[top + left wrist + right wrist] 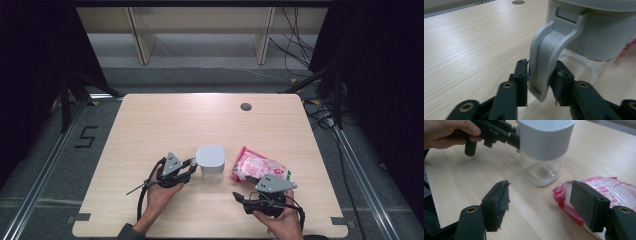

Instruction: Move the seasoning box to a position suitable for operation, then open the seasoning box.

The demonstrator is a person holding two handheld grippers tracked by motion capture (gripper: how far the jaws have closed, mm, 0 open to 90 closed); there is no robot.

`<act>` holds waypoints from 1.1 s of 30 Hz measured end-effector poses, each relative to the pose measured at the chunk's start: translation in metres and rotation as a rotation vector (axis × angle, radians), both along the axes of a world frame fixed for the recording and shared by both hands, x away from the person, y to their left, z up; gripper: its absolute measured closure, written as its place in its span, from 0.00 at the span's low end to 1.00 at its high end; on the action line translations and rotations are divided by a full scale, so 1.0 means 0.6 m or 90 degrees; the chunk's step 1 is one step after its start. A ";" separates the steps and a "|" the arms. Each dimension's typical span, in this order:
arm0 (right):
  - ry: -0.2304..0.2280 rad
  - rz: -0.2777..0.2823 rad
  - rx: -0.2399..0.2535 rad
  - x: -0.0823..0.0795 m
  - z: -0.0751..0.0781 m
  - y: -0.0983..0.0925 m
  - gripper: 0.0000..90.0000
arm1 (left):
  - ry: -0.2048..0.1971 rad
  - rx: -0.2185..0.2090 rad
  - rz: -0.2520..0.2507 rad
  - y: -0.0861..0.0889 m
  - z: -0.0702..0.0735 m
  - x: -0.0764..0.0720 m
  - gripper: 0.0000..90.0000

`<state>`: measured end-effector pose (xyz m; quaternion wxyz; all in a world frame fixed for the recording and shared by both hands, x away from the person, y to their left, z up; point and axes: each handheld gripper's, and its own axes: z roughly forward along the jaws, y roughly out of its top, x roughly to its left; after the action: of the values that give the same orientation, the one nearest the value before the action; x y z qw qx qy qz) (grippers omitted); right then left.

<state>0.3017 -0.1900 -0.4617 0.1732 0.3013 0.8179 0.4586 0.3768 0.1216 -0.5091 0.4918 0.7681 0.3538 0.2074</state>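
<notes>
At the middle of the high view, the left gripper (539, 82) brackets the grey latch (546, 60) of the lidded jar (210, 162), pads barely touching, seemingly to unclip it, while the right gripper (544, 205) hangs open near the pink packet (259, 168).

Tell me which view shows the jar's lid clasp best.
The left gripper view: the clasp hangs flipped out between the left gripper's jaws, close up. The right gripper view has that gripper in front of it; the high view shows the jar too small to tell.
</notes>
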 end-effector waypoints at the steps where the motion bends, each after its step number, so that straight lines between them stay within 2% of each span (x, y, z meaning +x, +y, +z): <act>1: 0.001 0.010 -0.004 0.004 -0.002 0.005 0.35 | 0.006 0.002 -0.007 0.004 0.004 -0.003 0.65; 4: 0.007 0.006 -0.001 0.007 -0.004 0.010 0.33 | 0.016 0.006 -0.025 0.013 0.013 -0.010 0.58; 6: 0.010 -0.002 0.001 0.009 -0.005 0.014 0.31 | 0.017 0.021 -0.038 0.021 0.020 -0.018 0.56; 8: 0.001 0.003 -0.003 0.012 -0.007 0.016 0.30 | 0.024 0.019 -0.046 0.029 0.027 -0.026 0.52; 10: 0.013 0.008 -0.003 0.013 -0.008 0.019 0.28 | 0.029 0.013 -0.055 0.034 0.034 -0.031 0.49; 11: 0.019 -0.004 -0.002 0.012 -0.008 0.019 0.27 | 0.026 0.015 -0.059 0.036 0.038 -0.033 0.48; 12: 0.006 0.000 -0.004 0.015 -0.010 0.018 0.26 | 0.025 0.012 -0.057 0.038 0.041 -0.036 0.47; 14: 0.016 -0.011 0.004 0.016 -0.011 0.019 0.23 | 0.022 0.004 -0.065 0.041 0.049 -0.040 0.46; 15: 0.006 -0.015 0.004 0.017 -0.011 0.019 0.22 | 0.017 0.006 -0.064 0.042 0.051 -0.040 0.47; 16: 0.015 -0.014 0.012 0.018 -0.012 0.020 0.20 | 0.016 0.004 -0.062 0.042 0.055 -0.041 0.47; 20: 0.012 -0.022 0.014 0.019 -0.012 0.023 0.17 | 0.010 -0.011 -0.065 0.043 0.068 -0.039 0.51; 22: 0.009 -0.011 0.016 0.021 -0.014 0.025 0.17 | 0.004 -0.016 -0.073 0.044 0.072 -0.039 0.54; 23: -0.003 -0.013 0.014 0.022 -0.015 0.026 0.18 | 0.001 -0.016 -0.070 0.045 0.075 -0.040 0.56; 26: 0.010 -0.015 0.007 0.022 -0.015 0.027 0.20 | -0.006 -0.023 -0.076 0.046 0.080 -0.040 0.61; 27: 0.001 -0.005 0.010 0.026 -0.015 0.026 0.22 | -0.011 -0.031 -0.075 0.046 0.086 -0.040 0.64; 30: -0.003 -0.012 0.006 0.026 -0.014 0.026 0.25 | -0.025 -0.035 -0.084 0.045 0.092 -0.040 0.77; 31: 0.003 -0.016 0.011 0.025 -0.014 0.026 0.27 | -0.030 -0.025 -0.085 0.045 0.095 -0.040 0.79; 33: 0.012 -0.003 0.013 0.028 -0.014 0.026 0.28 | -0.038 -0.022 -0.088 0.042 0.099 -0.039 0.86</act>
<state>0.3183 -0.1745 -0.4704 0.1637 0.3094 0.8141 0.4634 0.3535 0.1470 -0.4496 0.5287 0.7755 0.2884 0.1892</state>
